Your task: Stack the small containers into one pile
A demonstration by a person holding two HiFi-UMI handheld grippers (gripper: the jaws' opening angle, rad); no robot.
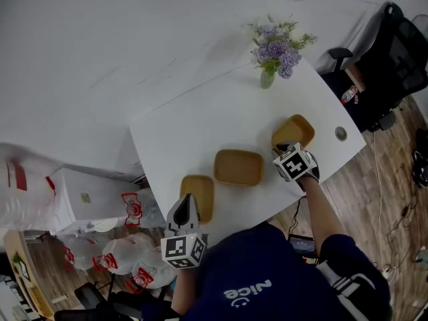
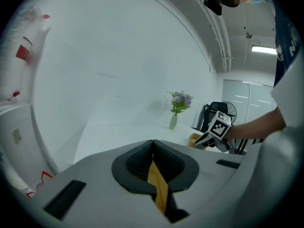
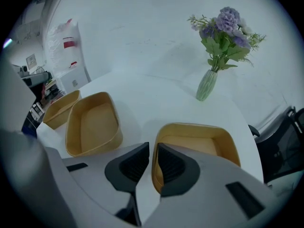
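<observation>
Left container (image 1: 198, 194), middle container (image 1: 238, 167), right container (image 1: 294, 130): separate, apparently empty

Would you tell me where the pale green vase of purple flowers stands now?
Head view: the pale green vase stands at the white table's far edge, toward the right, beyond the rightmost shallow tan container.
</observation>
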